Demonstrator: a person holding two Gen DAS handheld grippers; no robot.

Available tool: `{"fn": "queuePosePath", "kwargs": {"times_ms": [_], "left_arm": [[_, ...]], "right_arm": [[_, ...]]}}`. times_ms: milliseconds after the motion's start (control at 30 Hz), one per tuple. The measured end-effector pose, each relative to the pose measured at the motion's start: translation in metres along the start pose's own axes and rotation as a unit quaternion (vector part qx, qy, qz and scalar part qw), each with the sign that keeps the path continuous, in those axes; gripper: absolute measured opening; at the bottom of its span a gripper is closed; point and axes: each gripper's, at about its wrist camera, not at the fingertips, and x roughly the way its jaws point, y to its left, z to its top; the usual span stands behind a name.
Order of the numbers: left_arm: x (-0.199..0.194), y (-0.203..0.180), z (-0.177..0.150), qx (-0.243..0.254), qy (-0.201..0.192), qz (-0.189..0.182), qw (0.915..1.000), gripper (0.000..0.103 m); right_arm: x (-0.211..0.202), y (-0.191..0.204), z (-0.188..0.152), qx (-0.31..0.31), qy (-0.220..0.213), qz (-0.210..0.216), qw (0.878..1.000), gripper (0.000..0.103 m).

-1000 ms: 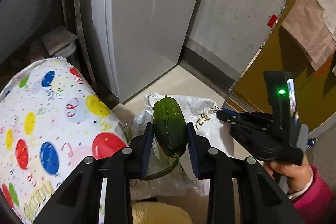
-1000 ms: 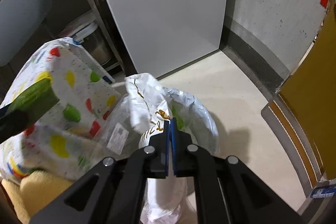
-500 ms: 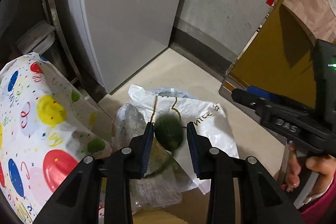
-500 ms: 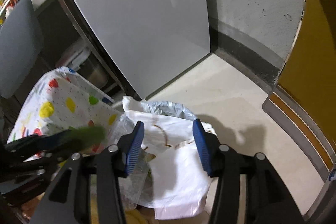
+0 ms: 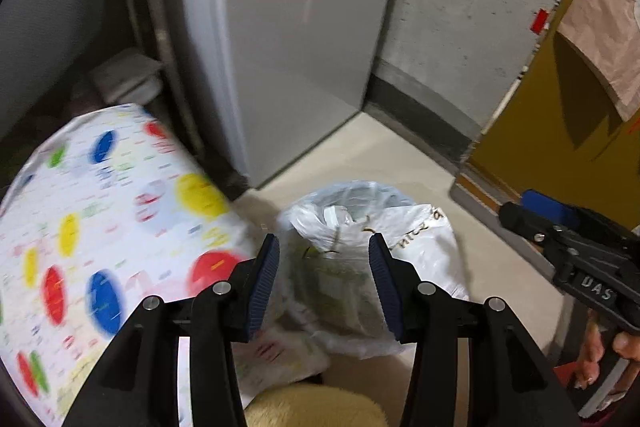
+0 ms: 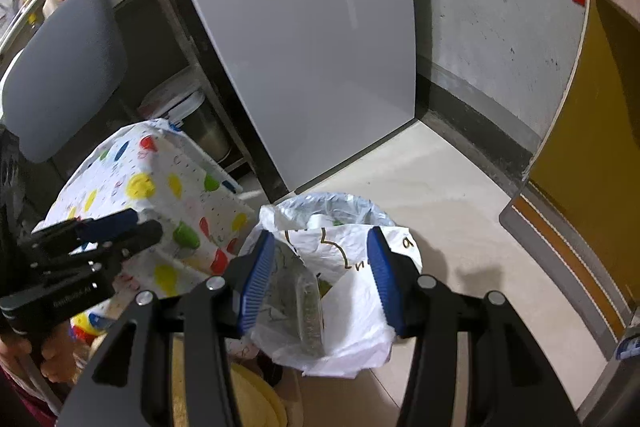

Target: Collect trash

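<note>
The cucumber (image 6: pixel 310 301) that I held in my left gripper (image 5: pixel 324 283) a second ago now lies down inside the white trash bag (image 6: pixel 360 323) on the floor, just beside the spotted cloth (image 6: pixel 160 203). In the right wrist view it shows as a green-speckled shape behind clear plastic, its long axis running roughly top to bottom of the frame. I cannot tell which end points into the bag. So this piece of trash counts as collected, I judge.

My left gripper now stands apart and empty above the bag mouth; the left view is blurred. My right gripper (image 6: pixel 320 279), which pinched the bag rim a second ago, is also spread wide, holding nothing, with the bag between its fingers. Behind the bag, a grey fridge (image 6: pixel 320 47) stands at the floor's far edge.
</note>
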Motion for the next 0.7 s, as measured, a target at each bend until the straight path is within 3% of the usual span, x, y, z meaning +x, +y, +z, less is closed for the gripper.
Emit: {"fn": "queuePosePath", "kwargs": {"times_ms": [100, 233, 267, 300, 500, 567, 700], "left_arm": [[-0.022, 0.008, -0.010, -0.009, -0.003, 0.032, 0.9995, 0.058], [-0.056, 0.015, -0.027, -0.012, -0.009, 0.074, 0.9972, 0.060], [-0.067, 0.015, -0.034, -0.013, -0.009, 0.084, 0.9964, 0.063], [-0.076, 0.016, -0.039, -0.015, -0.008, 0.091, 0.9957, 0.074], [-0.131, 0.018, -0.066, -0.025, -0.029, 0.095, 0.9947, 0.085], [-0.146, 0.015, -0.073, -0.025, -0.037, 0.098, 0.9942, 0.087], [-0.172, 0.010, -0.083, -0.021, -0.046, 0.098, 0.9939, 0.089]], "right_arm": [[-0.015, 0.010, -0.007, -0.010, 0.004, -0.002, 1.000, 0.048], [-0.037, 0.025, -0.020, -0.030, 0.021, -0.001, 0.999, 0.056], [-0.043, 0.029, -0.024, -0.035, 0.024, -0.003, 0.999, 0.059], [-0.050, 0.033, -0.029, -0.040, 0.026, -0.005, 0.999, 0.059], [-0.110, 0.060, -0.050, -0.063, 0.011, -0.024, 0.998, 0.080], [-0.130, 0.069, -0.055, -0.073, 0.002, -0.038, 0.997, 0.092], [-0.160, 0.085, -0.057, -0.087, -0.010, -0.049, 0.995, 0.097]]}}
